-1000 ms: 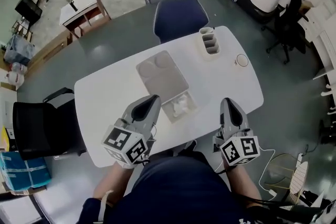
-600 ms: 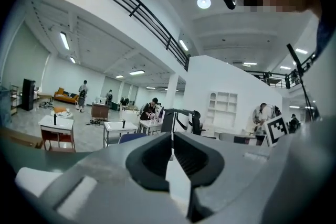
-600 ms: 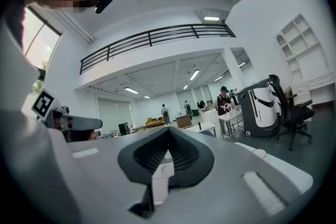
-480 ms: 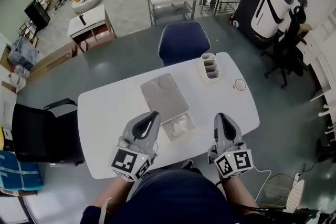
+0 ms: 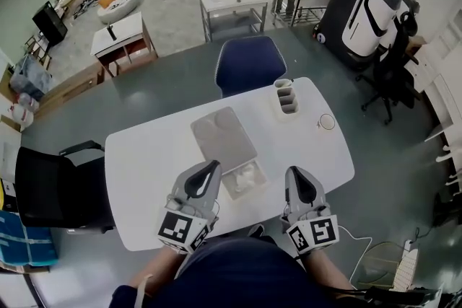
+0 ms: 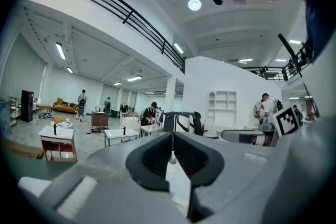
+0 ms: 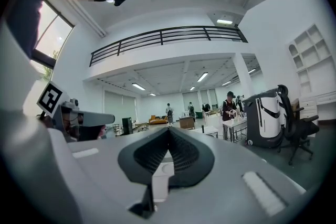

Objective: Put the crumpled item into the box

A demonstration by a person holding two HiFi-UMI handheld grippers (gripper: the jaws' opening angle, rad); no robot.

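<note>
Apparently the crumpled item [image 5: 245, 172] lies in the box [image 5: 255, 186], its axis unclear.

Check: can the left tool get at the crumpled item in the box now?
Probably yes: the left tool sits right beside the box holding the crumpled item, nothing between, though its shut jaws must open first.

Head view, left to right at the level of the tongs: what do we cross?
black chair → left tongs → box holding the crumpled item → right tongs
</note>
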